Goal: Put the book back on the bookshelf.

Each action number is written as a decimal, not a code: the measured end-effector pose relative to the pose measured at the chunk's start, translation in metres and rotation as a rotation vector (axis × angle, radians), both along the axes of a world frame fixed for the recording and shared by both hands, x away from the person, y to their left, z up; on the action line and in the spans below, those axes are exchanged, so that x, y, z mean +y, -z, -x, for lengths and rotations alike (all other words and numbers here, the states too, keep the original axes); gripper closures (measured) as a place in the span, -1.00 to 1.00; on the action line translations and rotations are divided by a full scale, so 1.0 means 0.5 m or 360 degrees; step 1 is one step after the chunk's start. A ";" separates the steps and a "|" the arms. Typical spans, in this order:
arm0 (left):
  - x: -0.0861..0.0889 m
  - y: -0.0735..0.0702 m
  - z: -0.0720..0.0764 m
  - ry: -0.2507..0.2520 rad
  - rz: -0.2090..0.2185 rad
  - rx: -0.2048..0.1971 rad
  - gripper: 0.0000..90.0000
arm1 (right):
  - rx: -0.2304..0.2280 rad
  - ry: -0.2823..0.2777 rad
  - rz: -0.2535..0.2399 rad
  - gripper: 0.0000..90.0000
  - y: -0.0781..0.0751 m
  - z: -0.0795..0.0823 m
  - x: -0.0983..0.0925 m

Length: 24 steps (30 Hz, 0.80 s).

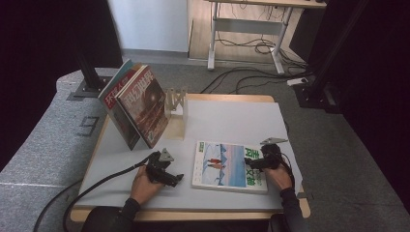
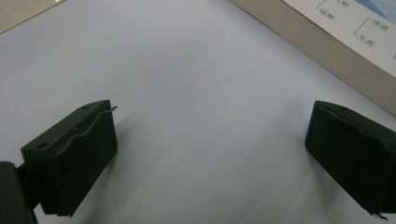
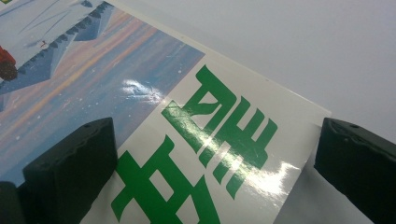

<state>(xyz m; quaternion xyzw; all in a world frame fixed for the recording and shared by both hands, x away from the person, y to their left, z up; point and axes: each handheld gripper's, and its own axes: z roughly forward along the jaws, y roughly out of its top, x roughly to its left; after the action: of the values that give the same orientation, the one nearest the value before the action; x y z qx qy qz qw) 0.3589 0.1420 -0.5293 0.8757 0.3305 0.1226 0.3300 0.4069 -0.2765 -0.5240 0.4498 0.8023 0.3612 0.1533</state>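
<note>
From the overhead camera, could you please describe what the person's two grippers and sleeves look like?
Both tools are black. The left gripper carries a grey three-cornered plate and trails a thick black cable off the table's near-left side. The right gripper has the same grey plate. Each has two blocky black jaws with ribbed inner faces. The sleeves are dark.

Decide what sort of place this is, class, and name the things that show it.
Probably a lab or office test room: a grey-topped table on carpet, a desk with loose cables behind, and black curtains at the sides.

Dim, soft high view with black corners; overhead glare on the glossy magazine cover (image 3: 219,154).
</note>
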 end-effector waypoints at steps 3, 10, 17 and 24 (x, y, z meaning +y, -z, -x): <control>0.000 0.000 0.000 -0.0001 0.0001 0.0000 -0.96 | -0.0004 -0.0010 0.0012 -1.00 -0.001 -0.002 0.008; 0.000 0.000 0.000 -0.0001 -0.0001 0.0000 -0.96 | -0.0014 -0.0040 0.0025 -1.00 -0.002 -0.005 0.026; 0.000 0.000 0.000 -0.0002 0.0002 0.0000 -0.96 | -0.0015 -0.0106 0.0013 -1.00 -0.001 -0.009 0.054; 0.000 0.000 0.000 -0.0001 0.0000 0.0000 -0.96 | -0.0013 -0.0149 0.0010 -1.00 -0.001 -0.013 0.081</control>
<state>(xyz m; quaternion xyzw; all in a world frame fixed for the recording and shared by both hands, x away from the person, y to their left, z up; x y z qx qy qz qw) 0.3588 0.1420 -0.5293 0.8756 0.3307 0.1228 0.3299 0.4134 -0.2358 -0.5234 0.4100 0.8230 0.3671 0.1409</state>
